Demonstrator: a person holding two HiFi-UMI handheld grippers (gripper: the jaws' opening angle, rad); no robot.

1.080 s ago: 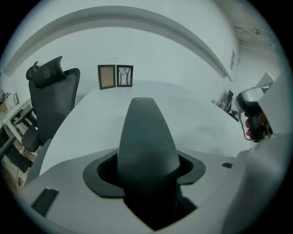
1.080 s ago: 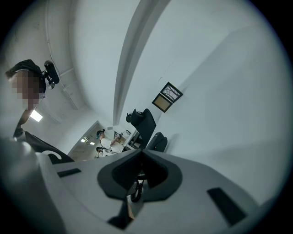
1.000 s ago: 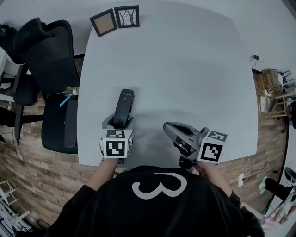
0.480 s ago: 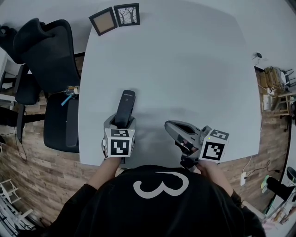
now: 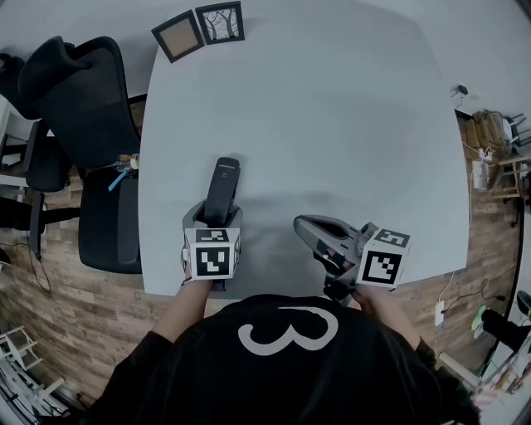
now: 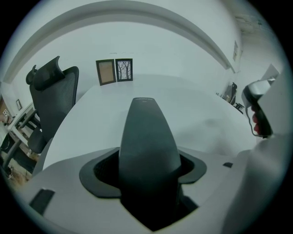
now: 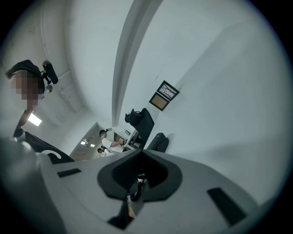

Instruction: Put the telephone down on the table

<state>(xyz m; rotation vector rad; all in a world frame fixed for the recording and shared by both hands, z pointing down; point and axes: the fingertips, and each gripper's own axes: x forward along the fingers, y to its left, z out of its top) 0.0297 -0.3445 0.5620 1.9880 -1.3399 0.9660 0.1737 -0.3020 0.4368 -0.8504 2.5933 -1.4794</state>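
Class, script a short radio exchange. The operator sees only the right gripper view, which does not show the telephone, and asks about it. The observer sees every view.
Operator: No telephone on my screen. Where is it?
Observer: The telephone sits between the jaws of the left tool, which close on its sides.
Operator: Which way does it point?
Observer: Its far end points across the table toward the picture frames at the far edge.
Operator: And my right tool?
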